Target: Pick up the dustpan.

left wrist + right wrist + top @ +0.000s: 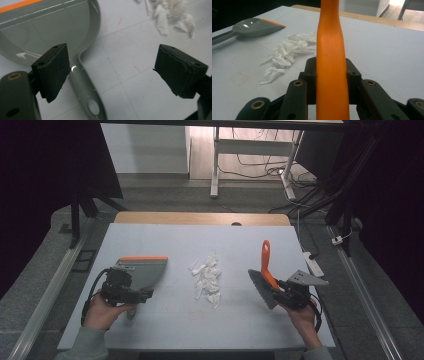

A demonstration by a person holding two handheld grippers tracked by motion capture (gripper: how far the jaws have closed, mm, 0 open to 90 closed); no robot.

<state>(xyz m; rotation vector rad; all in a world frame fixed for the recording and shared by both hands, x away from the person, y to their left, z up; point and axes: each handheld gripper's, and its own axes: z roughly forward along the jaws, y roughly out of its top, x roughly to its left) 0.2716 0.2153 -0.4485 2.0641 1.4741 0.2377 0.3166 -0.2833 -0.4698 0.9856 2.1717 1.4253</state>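
The left gripper, held low in the person's left hand, has its jaws spread wide with nothing pressed between them, while the right gripper, in the right hand, stays-free clamped tight.

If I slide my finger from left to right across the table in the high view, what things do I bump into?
Left gripper → grey dustpan → white paper scraps → brush with orange handle → right gripper.
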